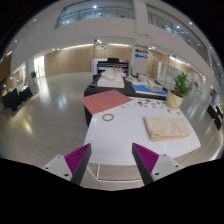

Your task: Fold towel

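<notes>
Gripper [110,160]: fingers wide apart, holding nothing.
Towel [166,128]: beyond the right finger, apparently folded.
Risk: pinching only one layer.

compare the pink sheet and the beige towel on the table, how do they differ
The pink sheet is salmon pink; the beige towel is cream. The pink sheet lies flat and smooth, while the beige towel looks folded and thicker, with creases. The pink sheet sits farther beyond the fingers, past a small ring; the beige towel lies nearer, ahead of the right finger. Both rest on the white table, untouched by the open gripper.
</notes>
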Demonstrator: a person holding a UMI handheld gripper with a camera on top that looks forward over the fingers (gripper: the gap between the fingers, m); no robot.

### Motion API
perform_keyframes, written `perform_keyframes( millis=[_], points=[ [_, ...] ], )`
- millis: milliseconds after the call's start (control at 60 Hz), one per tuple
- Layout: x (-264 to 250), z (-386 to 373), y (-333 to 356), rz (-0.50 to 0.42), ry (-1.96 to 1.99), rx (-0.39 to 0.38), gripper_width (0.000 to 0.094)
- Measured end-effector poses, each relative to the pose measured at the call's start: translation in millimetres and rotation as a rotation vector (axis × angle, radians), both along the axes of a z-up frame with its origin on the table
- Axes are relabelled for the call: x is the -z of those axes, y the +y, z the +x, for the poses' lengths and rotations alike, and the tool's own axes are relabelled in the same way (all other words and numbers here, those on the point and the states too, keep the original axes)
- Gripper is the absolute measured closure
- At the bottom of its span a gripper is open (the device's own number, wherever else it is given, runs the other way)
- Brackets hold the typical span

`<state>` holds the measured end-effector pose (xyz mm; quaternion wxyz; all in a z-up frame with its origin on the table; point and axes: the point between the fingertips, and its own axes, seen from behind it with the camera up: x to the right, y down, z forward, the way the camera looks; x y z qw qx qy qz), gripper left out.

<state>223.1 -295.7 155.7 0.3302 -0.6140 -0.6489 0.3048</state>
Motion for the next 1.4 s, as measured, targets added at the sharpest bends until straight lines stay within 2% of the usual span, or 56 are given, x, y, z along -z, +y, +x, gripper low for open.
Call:
perform_keyframes(
  millis=[83,117,167,183,400,767,1000,1067,1100,1150,1217,1317,1400],
  points=[
    [-4,4,14,0.009,0.011,0.029,0.0081],
    [-2,-17,46,0.013,0.01,0.036,0.0079],
    [-2,-23,66,0.022,0.014,0.048,0.008],
    [3,-15,54,0.028,0.016,0.058,0.0082],
    [20,-60,142,0.07,0.018,0.112,0.008],
    [82,-161,209,0.08,0.015,0.058,0.0086],
    [147,-232,232,0.076,-0.049,0.025,0.009],
    [164,-240,237,0.069,-0.079,0.023,0.0116],
    [170,-242,236,0.058,-0.09,0.012,0.0206],
    [172,-247,235,0.045,-0.09,0.007,0.0504],
    [171,-248,260,0.149,-0.085,0.045,0.0903],
    [169,-246,255,0.1,-0.124,0.01,0.0927],
    [150,-247,260,0.015,-0.135,-0.003,0.0929]
  ],
)
